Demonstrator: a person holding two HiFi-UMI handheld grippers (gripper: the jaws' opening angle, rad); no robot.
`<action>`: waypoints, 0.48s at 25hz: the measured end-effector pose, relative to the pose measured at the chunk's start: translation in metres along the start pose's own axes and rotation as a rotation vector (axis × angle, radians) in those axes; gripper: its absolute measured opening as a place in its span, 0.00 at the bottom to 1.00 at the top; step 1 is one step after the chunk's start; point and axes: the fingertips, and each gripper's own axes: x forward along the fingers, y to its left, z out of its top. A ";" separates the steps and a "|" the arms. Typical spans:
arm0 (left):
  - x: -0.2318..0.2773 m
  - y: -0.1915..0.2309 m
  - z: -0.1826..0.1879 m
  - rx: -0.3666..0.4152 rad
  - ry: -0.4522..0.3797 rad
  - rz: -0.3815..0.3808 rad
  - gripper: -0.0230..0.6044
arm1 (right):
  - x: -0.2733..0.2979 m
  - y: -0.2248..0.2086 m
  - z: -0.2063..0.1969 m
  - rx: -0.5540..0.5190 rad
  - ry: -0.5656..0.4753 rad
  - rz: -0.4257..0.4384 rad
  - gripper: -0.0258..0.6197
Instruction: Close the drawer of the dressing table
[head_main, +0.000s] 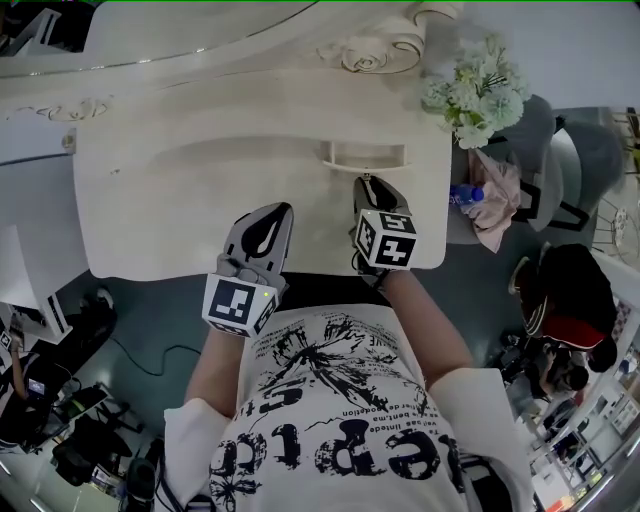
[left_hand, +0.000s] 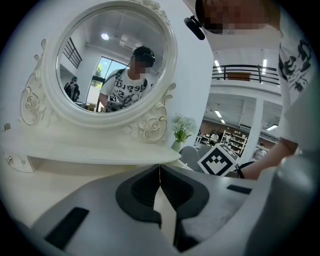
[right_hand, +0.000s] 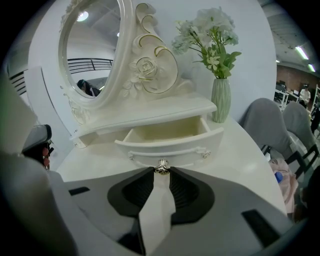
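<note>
— One drawer (right_hand: 167, 134), pulled open under the shelf (right_hand: 165, 111); one knob (right_hand: 161, 167); one vase (right_hand: 220, 100) beside.
— Two grippers: right gripper (right_hand: 161, 173) narrowly parted, pinching that knob; left gripper (left_hand: 160, 167) closed tight, empty.

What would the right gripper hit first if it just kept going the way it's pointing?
The knob on the front of the open drawer. The right gripper points straight at it, with the knob right at its jaw tips. I cannot tell whether they already touch it.
</note>
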 end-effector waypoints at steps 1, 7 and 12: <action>0.000 0.000 0.000 0.000 0.001 0.000 0.07 | 0.001 0.000 0.002 0.002 0.000 0.000 0.21; 0.003 0.007 0.000 0.009 0.007 0.015 0.07 | 0.010 -0.003 0.017 0.001 -0.006 0.013 0.21; 0.006 0.015 0.006 0.026 -0.004 0.038 0.07 | 0.019 -0.006 0.028 -0.015 -0.009 0.020 0.21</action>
